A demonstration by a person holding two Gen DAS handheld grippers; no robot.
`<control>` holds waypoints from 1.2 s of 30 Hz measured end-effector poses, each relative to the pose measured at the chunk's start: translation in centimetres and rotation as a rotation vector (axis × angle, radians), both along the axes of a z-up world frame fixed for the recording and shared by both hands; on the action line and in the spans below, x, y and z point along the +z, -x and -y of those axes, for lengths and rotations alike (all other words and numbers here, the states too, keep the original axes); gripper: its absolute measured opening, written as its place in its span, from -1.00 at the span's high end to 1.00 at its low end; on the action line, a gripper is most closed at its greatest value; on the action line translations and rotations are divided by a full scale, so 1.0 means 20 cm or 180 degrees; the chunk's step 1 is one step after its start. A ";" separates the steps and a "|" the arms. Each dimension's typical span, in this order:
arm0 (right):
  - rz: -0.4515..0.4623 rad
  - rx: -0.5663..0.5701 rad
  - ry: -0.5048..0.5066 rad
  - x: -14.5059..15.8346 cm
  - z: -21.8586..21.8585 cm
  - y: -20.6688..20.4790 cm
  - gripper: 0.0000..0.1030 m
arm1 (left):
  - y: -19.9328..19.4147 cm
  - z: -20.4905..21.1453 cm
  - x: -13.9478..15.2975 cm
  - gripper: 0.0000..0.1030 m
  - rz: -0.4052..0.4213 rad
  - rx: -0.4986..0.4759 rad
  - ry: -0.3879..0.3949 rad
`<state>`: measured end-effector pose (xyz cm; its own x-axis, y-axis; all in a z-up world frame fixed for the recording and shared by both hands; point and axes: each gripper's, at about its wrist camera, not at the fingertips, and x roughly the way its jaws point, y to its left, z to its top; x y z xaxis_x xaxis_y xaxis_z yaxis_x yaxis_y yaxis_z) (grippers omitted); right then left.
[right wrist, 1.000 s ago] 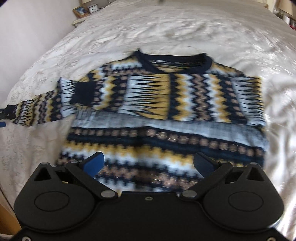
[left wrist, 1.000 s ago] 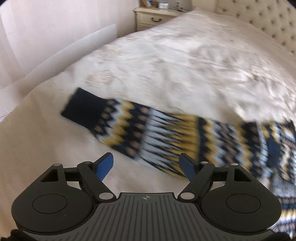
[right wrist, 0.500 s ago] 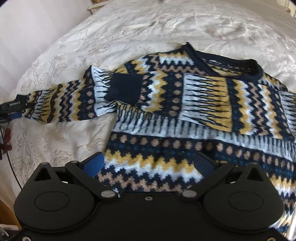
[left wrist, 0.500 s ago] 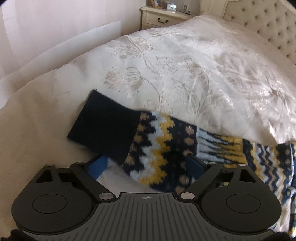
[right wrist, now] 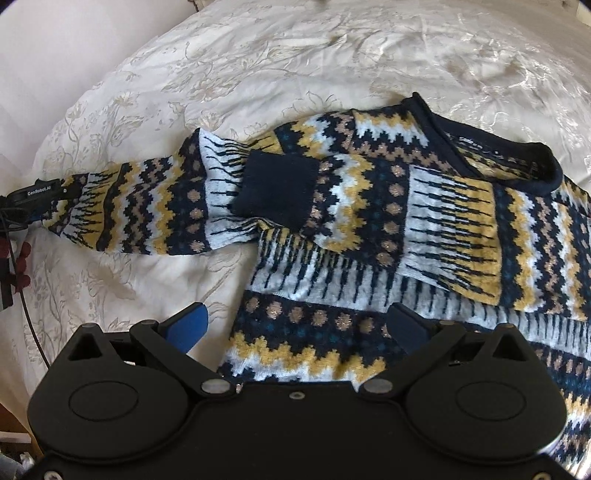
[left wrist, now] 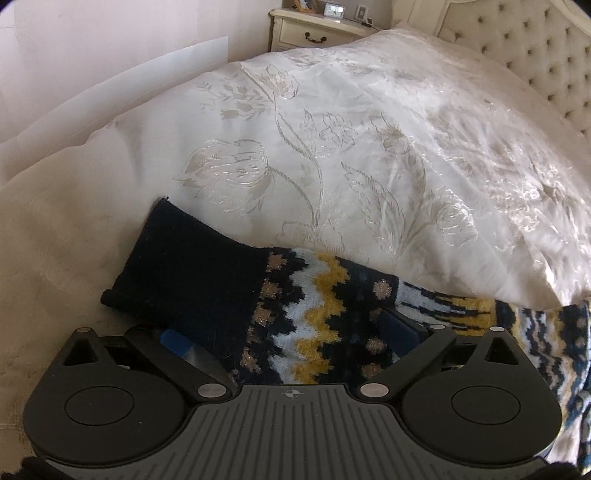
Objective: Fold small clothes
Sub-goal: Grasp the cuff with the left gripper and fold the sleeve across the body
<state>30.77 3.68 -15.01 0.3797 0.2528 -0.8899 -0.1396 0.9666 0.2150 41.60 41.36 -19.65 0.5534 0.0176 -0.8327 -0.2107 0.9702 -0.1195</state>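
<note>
A patterned navy, yellow and pale blue sweater (right wrist: 424, 229) lies flat on the bed. One sleeve is folded across the chest, its navy cuff (right wrist: 277, 192) on the body. The other sleeve (right wrist: 140, 206) stretches out to the left. In the left wrist view that sleeve's navy cuff (left wrist: 192, 273) and patterned end (left wrist: 317, 317) lie between the fingers of my open left gripper (left wrist: 288, 339). My left gripper also shows in the right wrist view (right wrist: 33, 195) at the sleeve end. My right gripper (right wrist: 299, 325) is open and empty above the sweater's lower left hem.
The bed has a cream floral bedspread (left wrist: 332, 147). A tufted headboard (left wrist: 535, 55) stands at the back right and a cream nightstand (left wrist: 314, 33) behind the bed. A pale wall (left wrist: 92, 55) runs along the left. Cables (right wrist: 14, 258) hang at the bed's left edge.
My left gripper has moved in over the outstretched sleeve's cuff, which now sits between its open fingers. My right gripper has shifted left along the sweater's hem.
</note>
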 end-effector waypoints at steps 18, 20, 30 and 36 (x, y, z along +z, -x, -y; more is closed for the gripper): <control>0.0084 -0.0084 -0.0150 0.04 0.09 0.12 -0.99 | 0.07 0.13 0.43 0.88 0.0517 -0.0102 0.0360; 0.0081 -0.0124 -0.0186 0.03 0.13 0.15 -0.99 | 0.06 0.22 0.50 0.88 0.0626 -0.0243 0.0378; 0.0177 -0.0270 -0.0417 0.01 0.44 0.33 -0.99 | 0.08 0.95 0.84 0.88 0.1110 -0.1023 0.0634; 0.0259 -0.0451 -0.0548 0.03 0.77 0.43 -0.99 | 0.10 1.55 0.88 0.88 0.1174 -0.1367 0.0748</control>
<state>22.23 -11.76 -14.48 0.4909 0.3372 -0.8033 -0.0288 0.9278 0.3719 39.64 10.40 -2.06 0.7229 -0.4318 -0.5394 0.2893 0.8981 -0.3314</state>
